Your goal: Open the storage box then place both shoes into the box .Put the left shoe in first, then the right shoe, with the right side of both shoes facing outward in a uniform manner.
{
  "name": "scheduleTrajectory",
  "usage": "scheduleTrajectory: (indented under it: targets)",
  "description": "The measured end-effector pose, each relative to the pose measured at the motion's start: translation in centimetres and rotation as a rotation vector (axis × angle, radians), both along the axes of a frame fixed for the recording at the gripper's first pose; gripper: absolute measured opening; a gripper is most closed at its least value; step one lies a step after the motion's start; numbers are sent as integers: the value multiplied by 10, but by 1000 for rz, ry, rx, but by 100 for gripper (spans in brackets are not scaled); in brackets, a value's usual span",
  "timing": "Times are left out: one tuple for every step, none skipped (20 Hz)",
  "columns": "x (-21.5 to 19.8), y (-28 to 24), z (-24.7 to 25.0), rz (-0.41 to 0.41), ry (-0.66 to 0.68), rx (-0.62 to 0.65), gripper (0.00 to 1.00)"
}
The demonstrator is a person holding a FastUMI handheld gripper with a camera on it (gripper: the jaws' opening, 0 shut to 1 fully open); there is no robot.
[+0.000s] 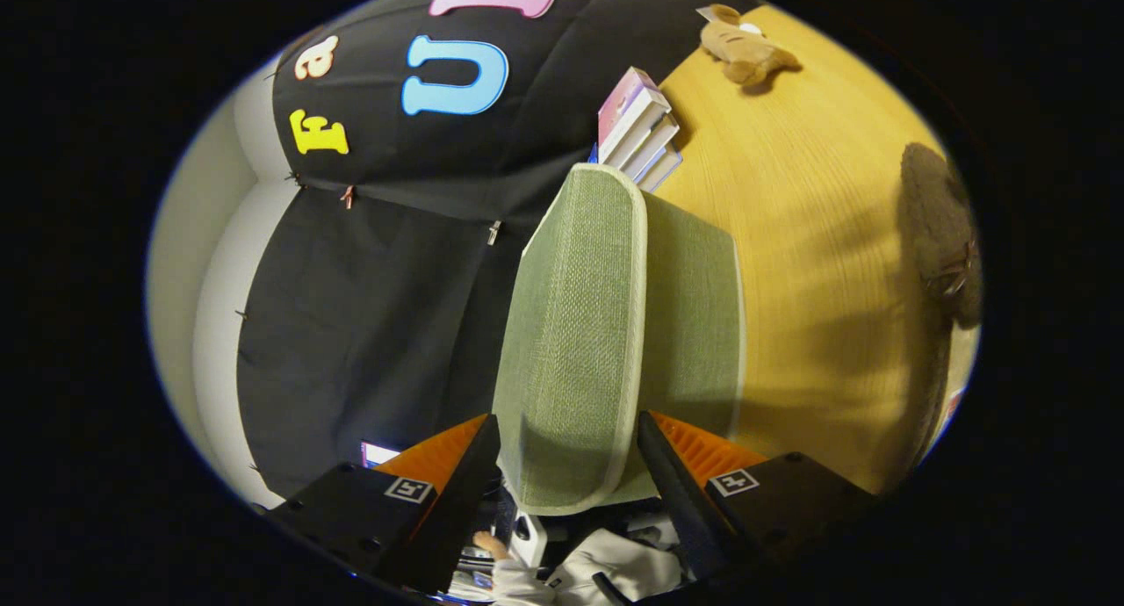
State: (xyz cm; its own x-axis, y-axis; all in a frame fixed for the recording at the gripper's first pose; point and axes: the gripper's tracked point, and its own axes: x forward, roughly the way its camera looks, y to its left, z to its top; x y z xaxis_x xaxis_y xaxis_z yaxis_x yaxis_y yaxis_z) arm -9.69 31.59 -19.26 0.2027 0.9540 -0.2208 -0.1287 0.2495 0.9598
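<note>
The gripper [569,452] has both fingers pressed on the green fabric lid [575,325] of the storage box. The lid runs forward from between the fingers toward a stack of books [639,130].

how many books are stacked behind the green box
4 seem visible in one leaning stack of books, on the wooden table just beyond the green box; more may be hidden.

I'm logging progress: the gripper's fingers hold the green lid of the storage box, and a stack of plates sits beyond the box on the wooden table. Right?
Not quite: beyond the storage box sits a stack of books, not plates. The gripper view shows the gripper with its fingers on either side of the green lid.
</note>
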Motion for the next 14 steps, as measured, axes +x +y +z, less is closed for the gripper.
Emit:
scheduleTrajectory:
  targets:
    - [-2,3,0,12,19,10,98]
    - [-4,6,1,24,36,21,98]
    - [-1,11,1,21,53,27,96]
    - [0,9,2,28,74,31,96]
    - [1,8,2,26,86,35,96]
    - [2,8,3,17,100,40,96]
    - [3,4,6,5,122,52,96]
    - [5,1,9,-5,153,61,96]
    - [5,-2,11,-15,183,71,96]
    - [5,-4,13,-23,205,79,96]
    - [3,-4,12,-29,212,71,96]
    - [4,-4,13,-39,210,75,86]
    - [1,-6,20,-30,221,93,79]
    - [-2,-4,28,-9,237,117,72]
